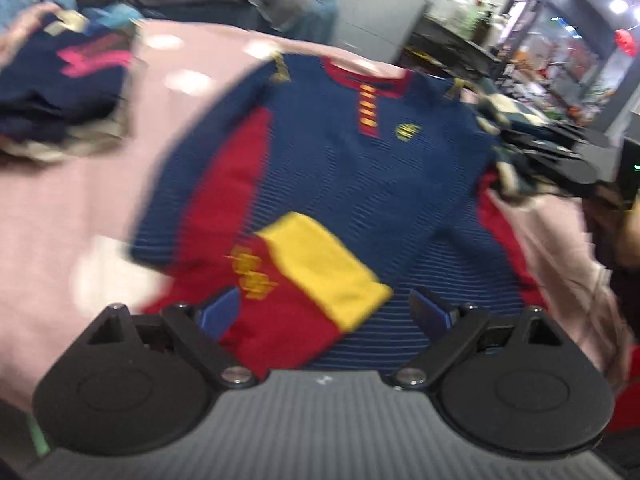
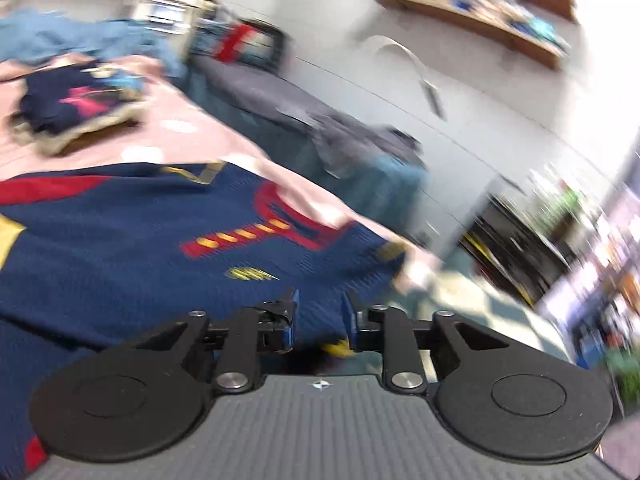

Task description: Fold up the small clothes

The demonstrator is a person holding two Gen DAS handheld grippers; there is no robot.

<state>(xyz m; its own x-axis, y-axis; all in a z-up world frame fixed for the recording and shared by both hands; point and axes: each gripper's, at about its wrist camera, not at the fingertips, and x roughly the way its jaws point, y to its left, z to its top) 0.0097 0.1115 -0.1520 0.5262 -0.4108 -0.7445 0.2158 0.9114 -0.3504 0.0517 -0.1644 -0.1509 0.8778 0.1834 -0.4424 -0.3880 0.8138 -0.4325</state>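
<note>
Fingers of the left gripper (image 1: 328,312) stand spread wide, nothing pinched, with the jumper's (image 1: 332,168) yellow-and-red cuff (image 1: 316,268) lying folded across the chest between them at 12 o'clock. Those of the right gripper (image 2: 319,316) are parted to a narrower gap over the jumper's shoulder, and blur hides whether cloth sits inside. The jumper lies front-up on the pink cover (image 1: 72,208), collar (image 1: 368,76) farthest away. At 10 o'clock sits the folded pile (image 1: 60,96). My judgement: the second sleeve comes next; pinch it near the cuff, carry it low across the chest, and release only once it lies flat.
</note>
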